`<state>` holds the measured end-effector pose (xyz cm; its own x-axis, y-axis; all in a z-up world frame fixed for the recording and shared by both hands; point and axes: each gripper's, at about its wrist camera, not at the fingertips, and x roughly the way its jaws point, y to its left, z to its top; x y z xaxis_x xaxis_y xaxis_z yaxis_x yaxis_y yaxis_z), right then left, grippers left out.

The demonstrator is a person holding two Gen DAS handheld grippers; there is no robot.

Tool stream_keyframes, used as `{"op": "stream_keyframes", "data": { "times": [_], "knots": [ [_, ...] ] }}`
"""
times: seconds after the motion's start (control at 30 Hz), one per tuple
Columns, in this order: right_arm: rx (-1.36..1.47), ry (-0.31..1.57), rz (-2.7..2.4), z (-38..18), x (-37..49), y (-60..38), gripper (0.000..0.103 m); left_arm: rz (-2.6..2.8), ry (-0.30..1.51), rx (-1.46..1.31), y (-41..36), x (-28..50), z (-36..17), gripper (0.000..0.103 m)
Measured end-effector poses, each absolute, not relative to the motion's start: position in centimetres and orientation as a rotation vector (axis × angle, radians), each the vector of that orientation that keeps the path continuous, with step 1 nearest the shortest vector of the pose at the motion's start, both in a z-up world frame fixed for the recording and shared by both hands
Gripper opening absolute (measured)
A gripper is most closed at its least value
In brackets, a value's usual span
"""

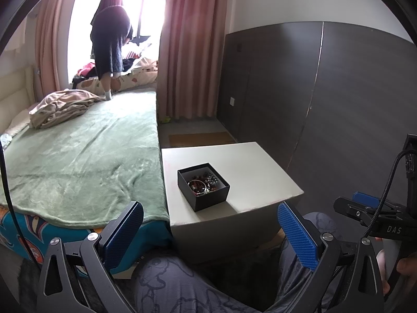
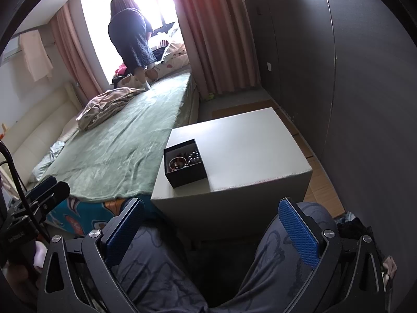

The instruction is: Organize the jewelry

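Black box [image 1: 203,186] sits on the tabletop [image 1: 250,167] beside the bed [image 1: 86,161], jewelry [image 1: 202,182] heaped inside. Both the left hand-held gripper [image 1: 208,230] and right hand-held gripper [image 2: 212,228] hang spread and empty, short of the box. That fits pieces just gathered or awaiting sorting.

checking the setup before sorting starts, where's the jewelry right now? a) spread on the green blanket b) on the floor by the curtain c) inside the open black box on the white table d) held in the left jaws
c: the jewelry lies piled inside the lidless black box on the white table, and both grippers are open and empty.
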<state>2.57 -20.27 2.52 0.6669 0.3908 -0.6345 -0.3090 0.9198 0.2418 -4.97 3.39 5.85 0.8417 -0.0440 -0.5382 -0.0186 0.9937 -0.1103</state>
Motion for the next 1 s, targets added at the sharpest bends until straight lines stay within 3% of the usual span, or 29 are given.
{"op": "stream_keyframes", "data": {
  "times": [1.0],
  "knots": [
    [0.119, 0.768, 0.376, 1.76, 3.10, -20.06, 0.103, -0.025, 0.544, -0.111, 3.77, -5.32, 5.44, 0.103]
  ]
}}
